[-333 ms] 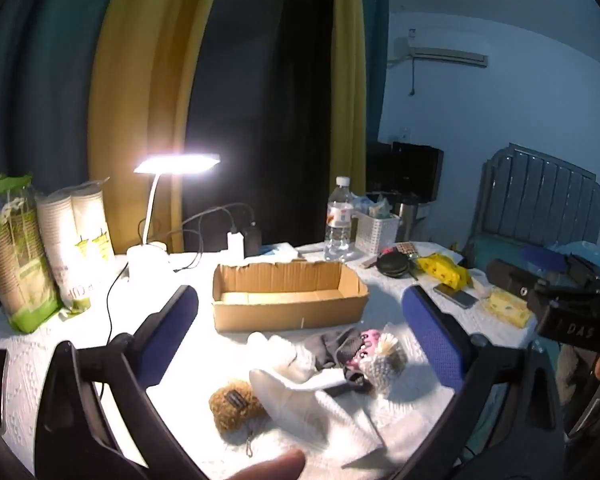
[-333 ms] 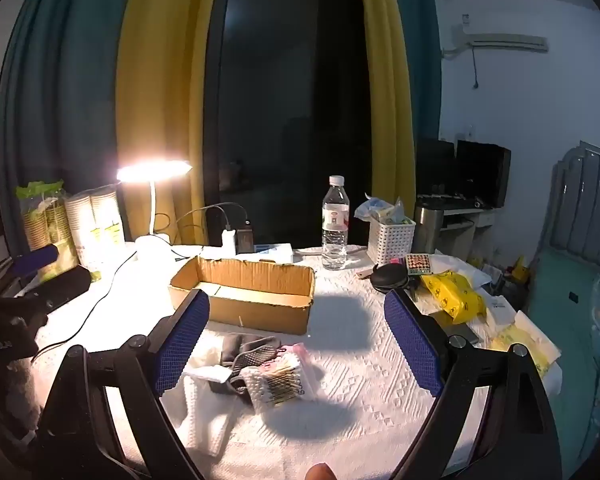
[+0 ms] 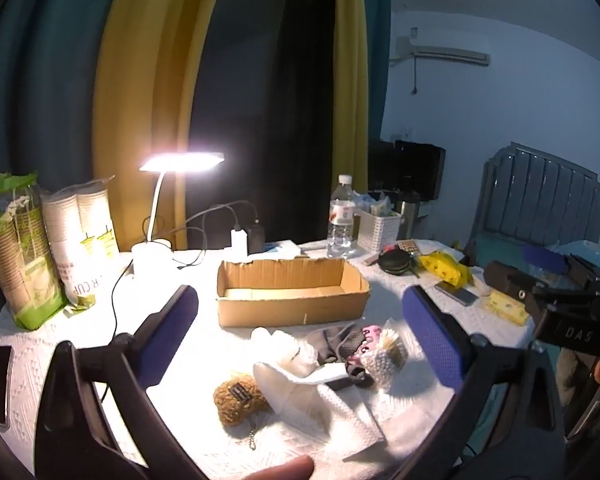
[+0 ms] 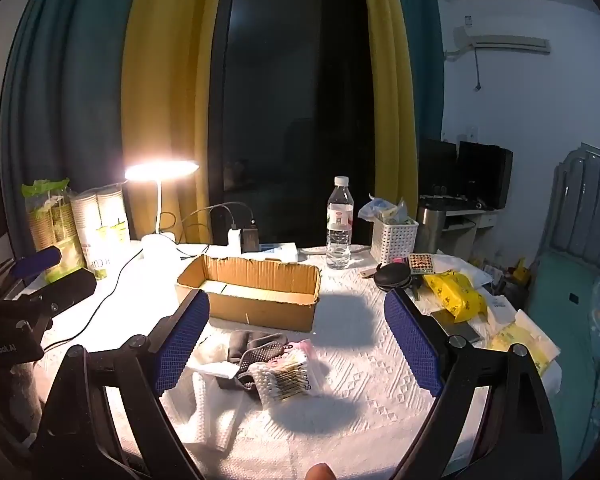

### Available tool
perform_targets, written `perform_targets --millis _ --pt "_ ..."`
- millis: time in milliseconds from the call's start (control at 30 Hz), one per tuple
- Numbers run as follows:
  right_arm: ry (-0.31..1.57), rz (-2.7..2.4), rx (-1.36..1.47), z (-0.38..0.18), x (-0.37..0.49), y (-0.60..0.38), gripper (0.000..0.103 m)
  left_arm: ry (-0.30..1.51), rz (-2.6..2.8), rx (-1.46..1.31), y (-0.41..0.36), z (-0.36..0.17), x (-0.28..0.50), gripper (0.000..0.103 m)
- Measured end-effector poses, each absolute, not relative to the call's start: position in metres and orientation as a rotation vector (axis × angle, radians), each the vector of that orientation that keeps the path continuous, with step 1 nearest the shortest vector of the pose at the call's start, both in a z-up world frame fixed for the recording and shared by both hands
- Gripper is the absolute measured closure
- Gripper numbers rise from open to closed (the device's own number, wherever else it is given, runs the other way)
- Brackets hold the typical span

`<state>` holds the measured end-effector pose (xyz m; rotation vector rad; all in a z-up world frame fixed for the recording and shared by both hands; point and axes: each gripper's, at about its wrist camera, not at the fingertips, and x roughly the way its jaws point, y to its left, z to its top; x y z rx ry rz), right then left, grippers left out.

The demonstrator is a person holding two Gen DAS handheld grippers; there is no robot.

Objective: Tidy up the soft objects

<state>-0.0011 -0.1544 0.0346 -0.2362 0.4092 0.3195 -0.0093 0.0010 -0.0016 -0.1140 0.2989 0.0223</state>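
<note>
Two grippers up over the table and both are spread wide, nothing between the blue pads. Left gripper (image 3: 300, 332) frames the heap in the lower middle of its frame: a brown plush bear (image 3: 238, 398) nearest the lens, a white sock (image 3: 296, 376) draped just right of it and touching, dark grey socks (image 3: 334, 342) behind, and a bag of cotton swabs (image 3: 386, 354) at the right end of the pile. Right gripper (image 4: 296, 338) sees the same heap low and left of centre, the cotton swabs pack (image 4: 286, 376) on top of the grey fabric.

Cardboard box (image 3: 292, 294) sits just beyond the pile at mid-frame, open top, apart from the soft things. Behind it: a lit desk lamp (image 3: 182, 162) at left centre, its cable trailing across the white tablecloth (image 3: 188, 412). Water bottle (image 4: 340, 224) upright behind the box, white basket (image 4: 394, 240) beside it on the right. Sleeves of paper cups (image 3: 80, 244) stand at the left edge. Yellow packet (image 4: 454, 294) and a phone (image 4: 456, 326) clutter the right side, near the right finger.
</note>
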Motion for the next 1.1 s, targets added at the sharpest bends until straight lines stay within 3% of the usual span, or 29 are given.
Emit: perform_targets --millis 1100 --pt "0.454 0.356 -0.22 0.022 0.023 -0.184 0.012 0.309 0.028 -0.122 0.003 -0.007 -0.013 0.001"
